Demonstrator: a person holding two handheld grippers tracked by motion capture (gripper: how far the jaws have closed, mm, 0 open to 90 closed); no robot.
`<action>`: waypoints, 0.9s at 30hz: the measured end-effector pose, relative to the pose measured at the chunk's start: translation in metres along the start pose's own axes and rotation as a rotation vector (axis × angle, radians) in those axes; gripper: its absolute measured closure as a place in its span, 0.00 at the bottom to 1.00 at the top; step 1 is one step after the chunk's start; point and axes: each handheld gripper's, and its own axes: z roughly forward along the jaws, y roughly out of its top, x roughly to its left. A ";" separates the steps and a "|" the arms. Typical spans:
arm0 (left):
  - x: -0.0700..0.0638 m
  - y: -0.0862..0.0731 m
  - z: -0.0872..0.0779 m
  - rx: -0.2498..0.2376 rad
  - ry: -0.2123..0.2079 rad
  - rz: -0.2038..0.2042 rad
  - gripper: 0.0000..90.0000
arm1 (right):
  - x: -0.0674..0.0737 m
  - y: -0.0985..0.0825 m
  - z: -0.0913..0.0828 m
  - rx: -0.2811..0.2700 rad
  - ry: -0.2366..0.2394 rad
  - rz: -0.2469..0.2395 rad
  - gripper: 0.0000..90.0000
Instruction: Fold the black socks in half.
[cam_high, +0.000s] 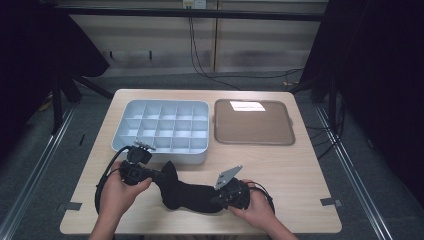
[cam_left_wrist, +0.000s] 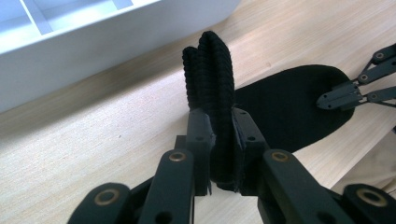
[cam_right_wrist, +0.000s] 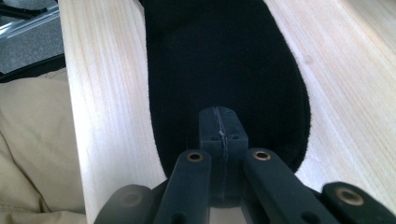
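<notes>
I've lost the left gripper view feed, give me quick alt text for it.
The left gripper is shut on the ribbed cuff end of a black sock, which stands up bunched between its fingers. The sock's flat foot lies beyond on the wooden table, pinned by the right gripper; a white compartment tray sits upper left.

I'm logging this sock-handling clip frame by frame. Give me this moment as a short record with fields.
item: black sock, lying on the wooden table
left gripper: shut on the ribbed cuff, which is lifted off the table
right gripper: jaws shut, at the sock's other end
behind: white divided organizer, compartments look empty; brown tray to its right
</notes>
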 end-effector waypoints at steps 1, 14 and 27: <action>0.000 0.000 0.000 0.000 0.000 0.000 0.88 | 0.000 0.000 0.000 0.000 0.000 0.000 1.00; -0.015 0.006 -0.005 0.006 -0.048 0.030 0.88 | -0.002 0.017 0.016 -0.040 0.024 -0.015 1.00; -0.025 0.007 0.007 0.042 -0.065 0.053 0.88 | 0.003 0.029 0.027 -0.051 0.034 -0.030 1.00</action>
